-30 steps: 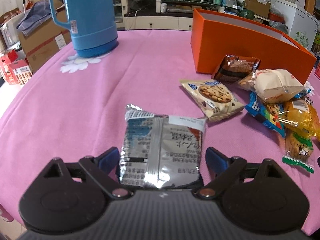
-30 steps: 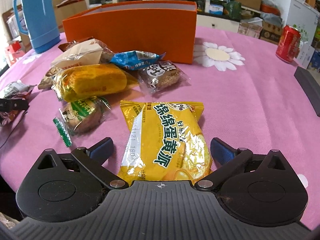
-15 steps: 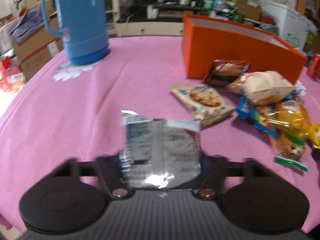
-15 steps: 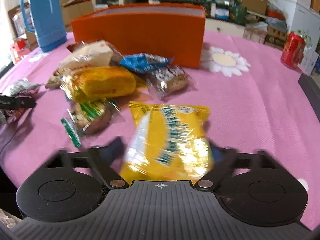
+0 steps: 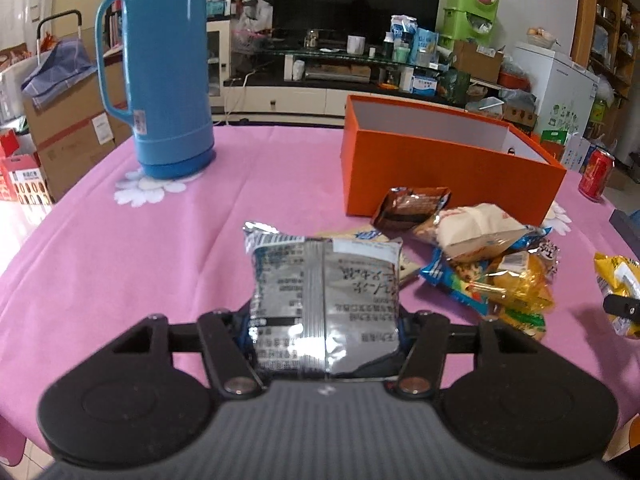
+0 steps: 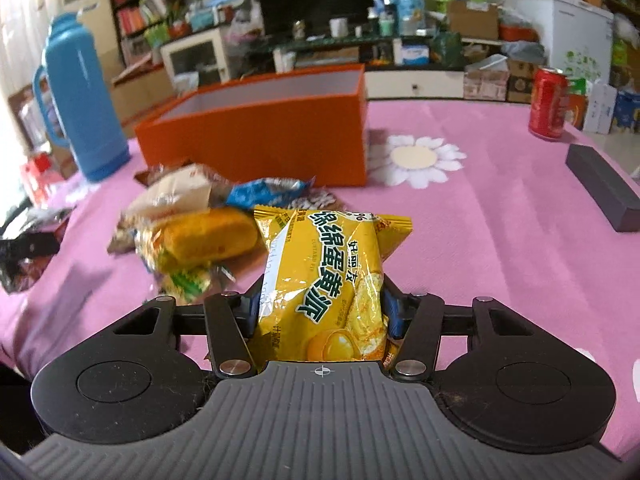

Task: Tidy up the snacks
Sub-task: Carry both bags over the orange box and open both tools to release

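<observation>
Your left gripper (image 5: 324, 326) has its jaws clamped on a silver snack packet (image 5: 324, 296), back side up with small print too fine to read, held above the pink tabletop (image 5: 140, 256). Your right gripper (image 6: 320, 314) has its jaws pinching a yellow snack pack (image 6: 326, 280) printed with green Chinese characters and a "%" mark. Ahead of both stands the orange box (image 5: 444, 168), open-topped, its near wall upright. A loose heap of snacks (image 5: 484, 264) lies just before that wall, touching it at the brown packet (image 5: 412, 208). Bare cloth runs leftward to the blue thermos (image 5: 168, 68). On your right, a red can (image 6: 548, 104) and a dark block (image 6: 600, 192) sit near the tabletop edge.
</observation>
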`<state>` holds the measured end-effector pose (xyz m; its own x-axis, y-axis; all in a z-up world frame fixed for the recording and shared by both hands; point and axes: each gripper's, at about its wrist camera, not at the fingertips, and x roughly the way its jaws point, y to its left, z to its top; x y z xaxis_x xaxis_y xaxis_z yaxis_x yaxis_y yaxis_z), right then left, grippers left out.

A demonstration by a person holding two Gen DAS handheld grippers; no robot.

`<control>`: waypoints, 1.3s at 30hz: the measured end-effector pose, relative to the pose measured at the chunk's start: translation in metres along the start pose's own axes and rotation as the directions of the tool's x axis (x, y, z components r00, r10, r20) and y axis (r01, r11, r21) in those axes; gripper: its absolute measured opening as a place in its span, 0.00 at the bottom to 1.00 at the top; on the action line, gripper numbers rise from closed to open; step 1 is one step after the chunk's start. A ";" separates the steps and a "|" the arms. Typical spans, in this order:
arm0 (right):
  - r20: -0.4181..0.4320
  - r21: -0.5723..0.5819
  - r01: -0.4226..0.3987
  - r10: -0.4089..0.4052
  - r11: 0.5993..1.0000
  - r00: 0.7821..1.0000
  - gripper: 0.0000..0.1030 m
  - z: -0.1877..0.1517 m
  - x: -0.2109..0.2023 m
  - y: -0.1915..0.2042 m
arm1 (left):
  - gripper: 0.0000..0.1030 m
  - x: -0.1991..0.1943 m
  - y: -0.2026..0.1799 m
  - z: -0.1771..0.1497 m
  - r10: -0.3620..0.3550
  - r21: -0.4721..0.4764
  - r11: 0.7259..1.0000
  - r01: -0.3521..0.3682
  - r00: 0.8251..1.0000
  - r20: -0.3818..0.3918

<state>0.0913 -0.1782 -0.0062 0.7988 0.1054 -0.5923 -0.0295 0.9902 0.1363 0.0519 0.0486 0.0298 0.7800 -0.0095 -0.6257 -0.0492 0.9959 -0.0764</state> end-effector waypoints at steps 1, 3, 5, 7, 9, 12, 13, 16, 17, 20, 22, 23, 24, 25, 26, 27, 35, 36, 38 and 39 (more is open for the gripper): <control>0.006 0.007 -0.002 0.002 1.000 1.000 0.37 0.001 -0.002 -0.001 | 0.57 0.000 -0.001 0.000 -0.006 -0.004 1.000 0.006 1.000 -0.001; 0.019 0.020 -0.009 0.009 1.000 1.000 0.37 0.001 -0.006 -0.002 | 0.57 0.003 -0.001 0.003 -0.013 -0.020 1.000 0.013 1.000 -0.007; 0.032 0.020 -0.007 0.006 1.000 0.999 0.37 0.002 -0.009 -0.003 | 0.57 0.007 -0.002 0.013 -0.030 -0.032 0.999 0.030 1.000 -0.002; 0.053 0.041 -0.018 0.015 0.999 0.998 0.37 0.008 -0.012 -0.004 | 0.57 0.010 -0.005 0.031 -0.042 -0.039 0.998 0.042 0.999 0.018; 0.088 0.059 -0.036 0.031 0.998 0.996 0.37 0.024 -0.014 -0.005 | 0.57 0.015 -0.009 0.056 -0.047 -0.043 0.998 0.050 0.998 0.050; 0.140 0.054 -0.050 0.042 0.997 0.989 0.37 0.058 -0.009 -0.004 | 0.57 0.025 -0.018 0.099 -0.070 -0.052 0.996 0.076 0.990 0.119; 0.160 0.047 -0.053 0.044 0.998 0.986 0.37 0.075 -0.005 -0.003 | 0.57 0.029 -0.022 0.113 -0.078 -0.051 0.995 0.086 0.987 0.141; 0.215 0.019 -0.060 0.055 0.998 0.975 0.37 0.126 0.016 0.003 | 0.57 0.047 -0.035 0.150 -0.094 -0.035 0.994 0.103 0.976 0.198; 0.230 0.009 -0.061 0.057 0.998 0.971 0.37 0.141 0.025 0.006 | 0.57 0.057 -0.040 0.162 -0.101 -0.031 0.993 0.110 0.973 0.209; 0.255 -0.038 -0.050 0.058 0.998 0.965 0.37 0.187 0.066 0.020 | 0.57 0.091 -0.056 0.191 -0.127 -0.027 0.990 0.136 0.968 0.218; 0.247 -0.051 -0.059 0.070 0.997 0.967 0.37 0.209 0.099 0.029 | 0.57 0.114 -0.064 0.202 -0.146 -0.026 0.988 0.155 0.966 0.211; 0.238 -0.050 -0.071 0.081 0.996 0.968 0.37 0.213 0.112 0.032 | 0.57 0.126 -0.066 0.205 -0.146 -0.037 0.987 0.156 0.969 0.198; 0.233 -0.049 -0.081 0.090 0.996 0.968 0.37 0.215 0.126 0.034 | 0.57 0.136 -0.067 0.207 -0.141 -0.055 0.987 0.154 0.973 0.183; 0.216 -0.036 -0.079 0.085 0.996 0.973 0.37 0.216 0.140 0.034 | 0.57 0.149 -0.066 0.210 -0.138 -0.076 0.985 0.152 0.976 0.165; 0.195 -0.017 -0.086 0.088 0.996 0.977 0.37 0.216 0.151 0.035 | 0.57 0.157 -0.066 0.212 -0.140 -0.082 0.985 0.154 0.978 0.152; 0.173 -0.001 -0.105 0.103 0.995 0.979 0.37 0.216 0.164 0.036 | 0.57 0.165 -0.065 0.212 -0.138 -0.081 0.985 0.150 0.981 0.138; 0.071 -0.099 0.004 0.003 0.995 0.997 0.37 0.213 0.207 0.047 | 0.57 0.203 -0.096 0.205 -0.230 -0.046 0.971 0.233 0.971 0.065; 0.061 -0.111 0.009 -0.002 0.994 0.998 0.37 0.214 0.209 0.047 | 0.57 0.206 -0.103 0.202 -0.212 -0.007 0.977 0.212 0.976 0.057; 0.057 -0.110 0.020 -0.014 0.994 0.998 0.37 0.214 0.213 0.045 | 0.57 0.211 -0.108 0.197 -0.191 0.009 0.982 0.190 0.981 0.040; 0.047 -0.106 0.013 -0.009 0.994 0.999 0.37 0.214 0.217 0.045 | 0.57 0.214 -0.107 0.196 -0.200 -0.009 0.980 0.200 0.979 0.027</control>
<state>0.3917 -0.1306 0.0411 0.8261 0.0926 -0.5559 -0.0825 0.9957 0.0431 0.3463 -0.0423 0.0565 0.7907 -0.2060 -0.5765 0.1025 0.9730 -0.2070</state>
